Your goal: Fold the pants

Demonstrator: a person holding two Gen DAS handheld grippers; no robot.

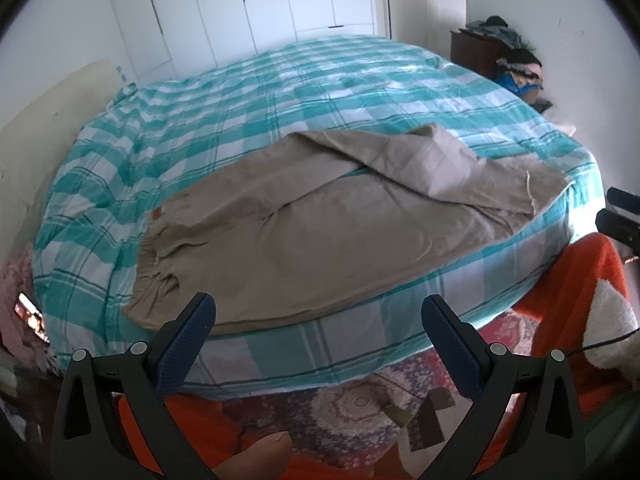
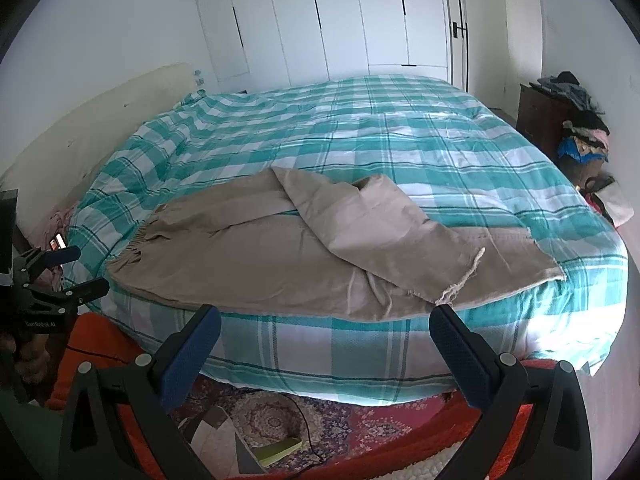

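Beige pants (image 1: 320, 220) along bed (image 2: 400, 140) edge (both grippers wide)

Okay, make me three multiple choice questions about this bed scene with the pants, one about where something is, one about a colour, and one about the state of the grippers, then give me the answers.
1. Where do the pants lie?
A. on the rug
B. on the bed, near its front edge
C. on the dresser

2. What colour is the bedcover's check?
A. red and black
B. yellow and grey
C. teal and white

3. How do the left gripper and right gripper stand?
A. both open, holding nothing
B. both shut on the pants
C. one shut on the drawstring

Answers: B, the tan cloth is spread along the near edge of the mattress; C, teal and white squares cover the bed; A, each pair of fingers stands wide apart, short of the cloth.
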